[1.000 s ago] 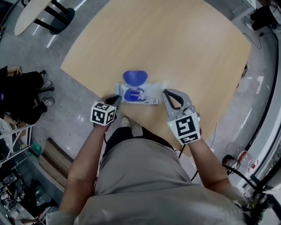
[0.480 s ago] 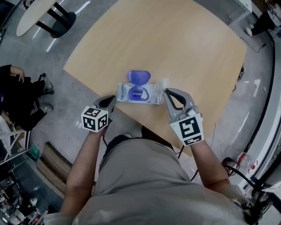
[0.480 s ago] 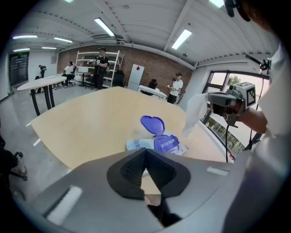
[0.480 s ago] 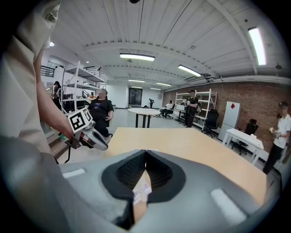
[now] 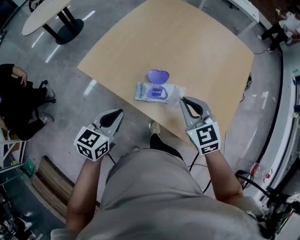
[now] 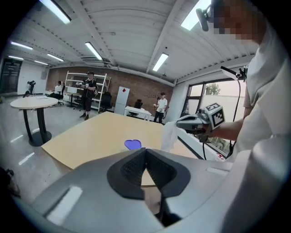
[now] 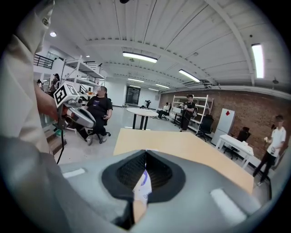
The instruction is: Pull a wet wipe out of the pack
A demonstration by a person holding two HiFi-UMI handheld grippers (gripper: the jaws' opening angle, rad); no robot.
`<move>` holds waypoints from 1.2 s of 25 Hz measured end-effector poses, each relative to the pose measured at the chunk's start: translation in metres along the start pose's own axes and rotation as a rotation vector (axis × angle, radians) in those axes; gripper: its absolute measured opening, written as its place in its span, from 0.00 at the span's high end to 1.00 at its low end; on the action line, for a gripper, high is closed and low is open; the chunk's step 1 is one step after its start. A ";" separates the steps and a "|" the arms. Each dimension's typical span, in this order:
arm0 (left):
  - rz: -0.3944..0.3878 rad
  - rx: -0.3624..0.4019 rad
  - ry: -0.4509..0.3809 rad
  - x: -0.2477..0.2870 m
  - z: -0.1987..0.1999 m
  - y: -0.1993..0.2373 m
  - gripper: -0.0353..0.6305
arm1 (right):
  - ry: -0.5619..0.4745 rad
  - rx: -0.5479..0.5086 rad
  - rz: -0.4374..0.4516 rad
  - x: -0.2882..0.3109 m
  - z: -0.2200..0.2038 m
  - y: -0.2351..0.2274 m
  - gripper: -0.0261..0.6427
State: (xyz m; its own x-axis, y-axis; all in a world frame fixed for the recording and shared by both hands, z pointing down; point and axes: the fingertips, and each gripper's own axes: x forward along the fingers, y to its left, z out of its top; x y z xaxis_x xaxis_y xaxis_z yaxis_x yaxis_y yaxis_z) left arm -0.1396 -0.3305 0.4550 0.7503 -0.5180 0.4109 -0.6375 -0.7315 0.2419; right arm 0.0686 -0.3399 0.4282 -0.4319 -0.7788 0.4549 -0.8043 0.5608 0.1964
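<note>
A wet wipe pack (image 5: 154,92) lies near the front edge of the wooden table (image 5: 187,42), its purple lid (image 5: 158,76) flipped open toward the far side. My right gripper (image 5: 183,100) is shut on a white wet wipe (image 5: 178,90) at the pack's right end. The left gripper view shows that wipe (image 6: 169,135) hanging from the right gripper (image 6: 179,122), with the purple lid (image 6: 132,144) on the table behind. My left gripper (image 5: 120,112) is shut and holds nothing. It hovers off the table's edge, over the floor, well left of the pack.
A round white table (image 5: 42,14) on a black stand is at the far left. A seated person in black (image 5: 16,93) is on the left. Cables and equipment (image 5: 262,183) lie on the floor at the right. Shelves and standing people (image 7: 187,109) are far behind.
My left gripper has drawn back from the pack's left end, down and left off the table. The right gripper stays at the pack's right end with the wipe.
</note>
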 end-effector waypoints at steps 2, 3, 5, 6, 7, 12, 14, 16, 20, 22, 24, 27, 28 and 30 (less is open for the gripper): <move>-0.030 0.001 -0.041 -0.033 0.000 -0.014 0.94 | 0.001 0.007 -0.015 -0.015 0.006 0.021 0.96; -0.047 0.002 -0.057 -0.050 0.000 -0.022 0.94 | 0.001 0.016 -0.023 -0.023 0.009 0.033 0.95; -0.081 0.013 -0.082 -0.082 -0.001 -0.037 0.94 | 0.001 0.026 -0.044 -0.043 0.017 0.058 0.96; -0.095 0.024 -0.091 -0.096 -0.001 -0.045 0.94 | 0.000 0.026 -0.054 -0.053 0.021 0.069 0.96; -0.110 0.036 -0.100 -0.108 -0.002 -0.052 0.94 | -0.001 0.026 -0.062 -0.062 0.025 0.081 0.95; -0.200 0.068 -0.126 -0.146 -0.014 -0.090 0.94 | -0.006 0.057 -0.084 -0.112 0.031 0.137 0.96; -0.216 0.075 -0.132 -0.157 -0.019 -0.105 0.94 | -0.017 0.064 -0.081 -0.130 0.032 0.156 0.96; -0.227 0.084 -0.142 -0.169 -0.021 -0.122 0.94 | -0.031 0.062 -0.074 -0.149 0.034 0.173 0.95; -0.242 0.123 -0.141 -0.189 -0.025 -0.160 0.94 | -0.063 0.092 -0.061 -0.187 0.040 0.201 0.96; -0.249 0.141 -0.141 -0.189 -0.026 -0.179 0.94 | -0.080 0.096 -0.048 -0.205 0.036 0.207 0.96; -0.250 0.163 -0.145 -0.189 -0.025 -0.200 0.94 | -0.095 0.091 -0.026 -0.223 0.031 0.212 0.96; -0.238 0.186 -0.150 -0.190 -0.024 -0.236 0.94 | -0.122 0.083 0.013 -0.256 0.021 0.219 0.96; -0.230 0.187 -0.152 -0.190 -0.024 -0.250 0.94 | -0.130 0.083 0.025 -0.268 0.016 0.220 0.96; -0.215 0.181 -0.158 -0.187 -0.029 -0.280 0.94 | -0.140 0.087 0.045 -0.294 0.002 0.219 0.96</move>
State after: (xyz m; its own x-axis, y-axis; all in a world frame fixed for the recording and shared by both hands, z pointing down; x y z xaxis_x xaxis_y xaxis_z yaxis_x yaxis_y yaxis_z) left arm -0.1065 -0.0162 0.3358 0.8913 -0.3953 0.2220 -0.4307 -0.8912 0.1421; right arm 0.0182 0.0116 0.3361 -0.5159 -0.7886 0.3346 -0.8127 0.5740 0.0997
